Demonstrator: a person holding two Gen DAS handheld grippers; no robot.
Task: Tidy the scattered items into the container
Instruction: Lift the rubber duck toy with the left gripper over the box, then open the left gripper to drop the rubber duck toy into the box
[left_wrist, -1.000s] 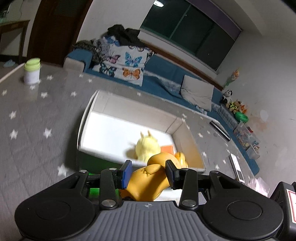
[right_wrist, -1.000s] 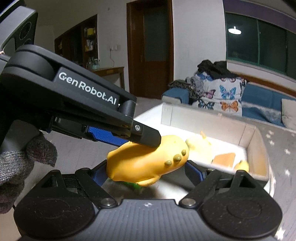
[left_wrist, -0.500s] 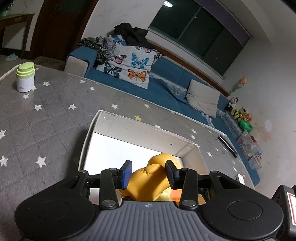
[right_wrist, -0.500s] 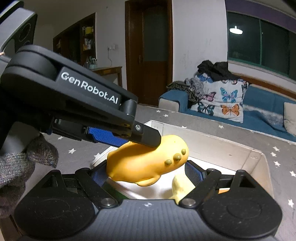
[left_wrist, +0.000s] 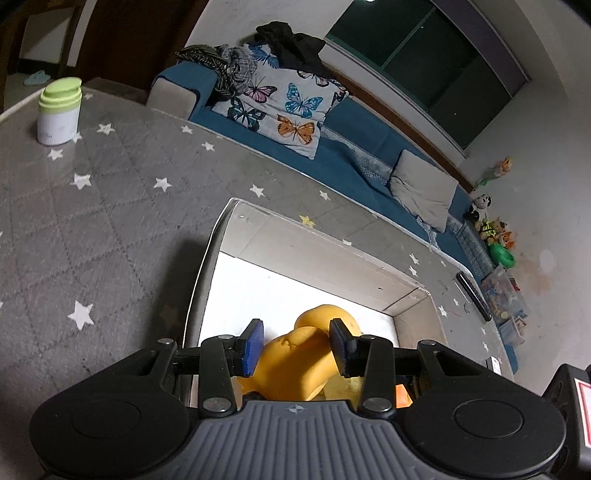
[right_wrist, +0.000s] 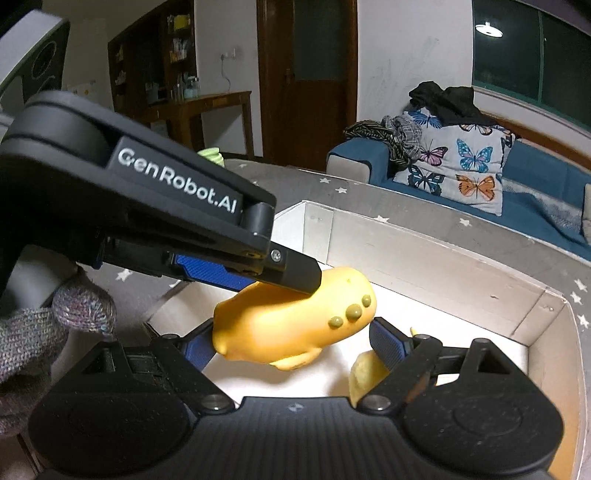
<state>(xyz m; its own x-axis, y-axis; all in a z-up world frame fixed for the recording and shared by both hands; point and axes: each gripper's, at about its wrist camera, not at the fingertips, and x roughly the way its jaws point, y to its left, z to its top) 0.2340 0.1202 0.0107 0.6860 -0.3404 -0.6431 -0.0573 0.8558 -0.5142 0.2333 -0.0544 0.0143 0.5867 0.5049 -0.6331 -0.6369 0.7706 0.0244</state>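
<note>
Left hand-held gripper (left_wrist: 295, 345) is clamped on the orange toy (left_wrist: 295, 365) right over the white box (left_wrist: 317, 258) mid-frame, pale yellow toy (right_wrist: 365, 373) already inside, right hand-held gripper (right_wrist: 291, 343) hangs slack, so nearly sorted.

We see a blue sofa (left_wrist: 354, 162) with butterfly cushions (left_wrist: 284, 110) under a dark window (left_wrist: 436, 62), white walls (right_wrist: 406, 66), a brown door (right_wrist: 306, 81) and a wooden side table (right_wrist: 207, 110).
</note>
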